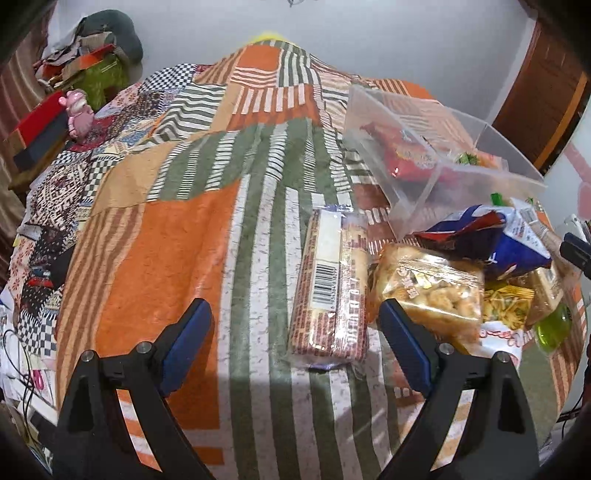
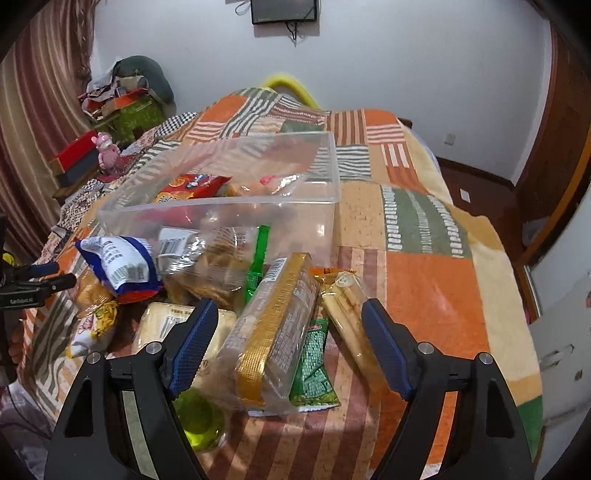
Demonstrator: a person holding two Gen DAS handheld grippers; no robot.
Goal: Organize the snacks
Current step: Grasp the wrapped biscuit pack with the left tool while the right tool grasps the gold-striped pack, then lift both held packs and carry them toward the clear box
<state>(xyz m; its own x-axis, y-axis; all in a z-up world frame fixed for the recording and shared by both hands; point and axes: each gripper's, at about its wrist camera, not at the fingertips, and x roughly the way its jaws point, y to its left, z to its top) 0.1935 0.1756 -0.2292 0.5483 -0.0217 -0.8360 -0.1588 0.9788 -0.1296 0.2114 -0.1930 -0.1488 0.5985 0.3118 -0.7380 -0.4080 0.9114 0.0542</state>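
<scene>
- A patchwork bedspread [image 2: 424, 266] in orange, green, cream and striped squares covers the bed.
- A pink toy figure [image 1: 78, 112] stands at the bed's far left edge, beside a red and dark box [image 1: 35, 133].
- Behind them, a green patterned stand [image 2: 138, 114] carries a heap of clothes and a grey cushion [image 2: 147, 72].
- A striped curtain [image 2: 33, 122] in maroon and beige hangs along the left wall.
- A dark screen [image 2: 283, 11] is mounted high on the white wall, a cable dangling under it.
- A brown wooden door [image 1: 543, 92] stands at the right.
- A yellow curved thing [image 2: 288, 84] shows past the bed's far end; what it is cannot be told.
</scene>
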